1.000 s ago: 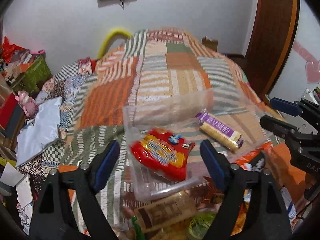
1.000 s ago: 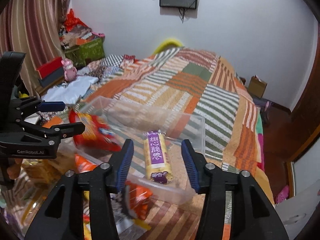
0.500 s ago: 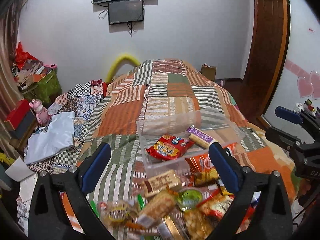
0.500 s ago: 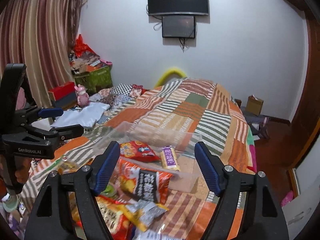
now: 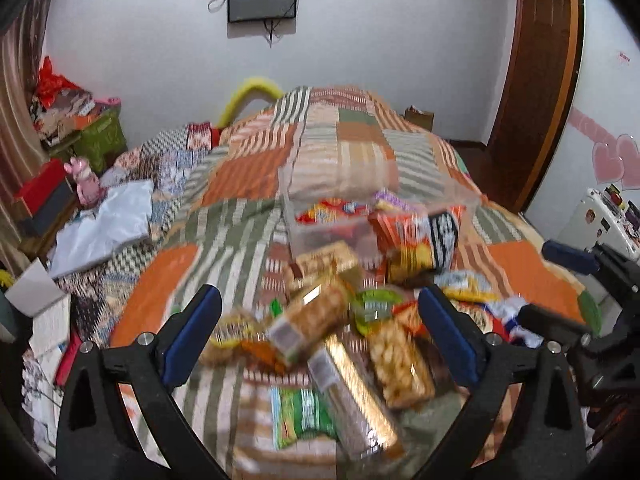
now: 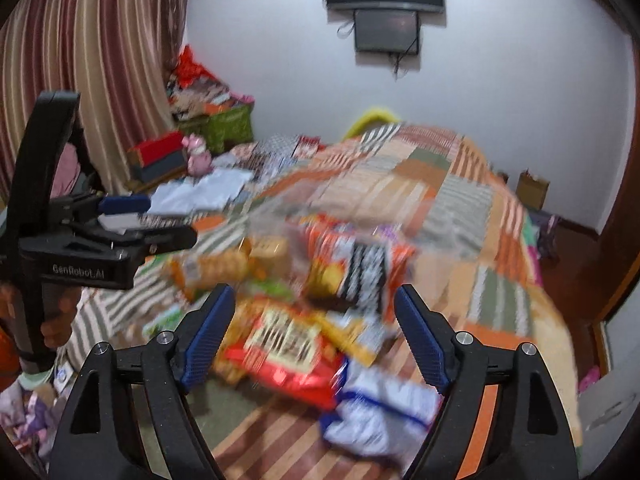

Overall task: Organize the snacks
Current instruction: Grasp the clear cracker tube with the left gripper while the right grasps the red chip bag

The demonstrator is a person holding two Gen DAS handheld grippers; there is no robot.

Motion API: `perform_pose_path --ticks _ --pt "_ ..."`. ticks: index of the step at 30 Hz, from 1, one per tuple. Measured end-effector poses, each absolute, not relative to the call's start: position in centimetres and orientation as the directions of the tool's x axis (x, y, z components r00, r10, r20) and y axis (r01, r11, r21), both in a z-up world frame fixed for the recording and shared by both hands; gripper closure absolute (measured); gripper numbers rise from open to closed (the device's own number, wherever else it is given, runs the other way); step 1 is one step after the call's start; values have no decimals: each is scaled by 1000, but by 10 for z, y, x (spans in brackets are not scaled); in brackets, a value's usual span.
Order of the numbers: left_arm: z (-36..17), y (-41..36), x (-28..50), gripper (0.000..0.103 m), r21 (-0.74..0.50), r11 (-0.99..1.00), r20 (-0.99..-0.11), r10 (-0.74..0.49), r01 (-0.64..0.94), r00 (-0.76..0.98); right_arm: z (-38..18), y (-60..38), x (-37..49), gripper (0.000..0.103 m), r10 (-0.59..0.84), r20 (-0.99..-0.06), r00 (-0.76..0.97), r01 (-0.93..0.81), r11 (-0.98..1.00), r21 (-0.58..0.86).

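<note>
Snacks (image 5: 344,320): crinkly foil packets heaped | clear plastic bin (image 5: 332,232) | left gripper (image 5: 320,332), right gripper (image 6: 314,332): wide, empty

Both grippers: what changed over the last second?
Both pulled back from the clear bin toward the loose snack pile. The left gripper and right gripper stayed open and empty. The red packet and purple-wrapped roll remain in the bin.

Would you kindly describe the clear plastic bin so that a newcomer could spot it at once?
Find the striped patchwork bedspread covering the bed. At the far edge of the snack pile, toward the wall, sits the clear plastic bin. It is the only see-through, rigid container among soft wrappers, and a red packet lies inside.
</note>
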State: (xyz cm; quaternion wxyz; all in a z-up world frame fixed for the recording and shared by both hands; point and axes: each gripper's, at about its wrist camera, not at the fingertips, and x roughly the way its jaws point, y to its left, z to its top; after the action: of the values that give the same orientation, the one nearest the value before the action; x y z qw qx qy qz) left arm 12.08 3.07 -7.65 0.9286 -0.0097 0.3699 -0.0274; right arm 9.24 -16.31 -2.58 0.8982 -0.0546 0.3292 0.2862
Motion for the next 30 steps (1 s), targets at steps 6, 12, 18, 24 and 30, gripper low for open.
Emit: perform_pose_path --ticks 6,12,18,24,30 --pt "-105 32 105 6 -61 997 -720 -71 40 691 -61 -153 85 24 474 -687 551 -558 821 118" --pt "-122 27 100 23 -69 995 -750 -95 65 654 -79 -148 91 27 486 -723 492 -562 811 163" --pt "-135 23 103 31 -68 995 -771 -100 74 629 -85 -137 96 37 453 -741 496 -575 811 111" --pt "-147 26 110 42 -101 992 -793 -124 72 596 -90 -129 100 47 433 -748 503 -576 813 83" --pt "-152 28 113 48 -140 986 -794 -163 85 586 -91 -129 104 58 437 -740 511 -559 823 101"
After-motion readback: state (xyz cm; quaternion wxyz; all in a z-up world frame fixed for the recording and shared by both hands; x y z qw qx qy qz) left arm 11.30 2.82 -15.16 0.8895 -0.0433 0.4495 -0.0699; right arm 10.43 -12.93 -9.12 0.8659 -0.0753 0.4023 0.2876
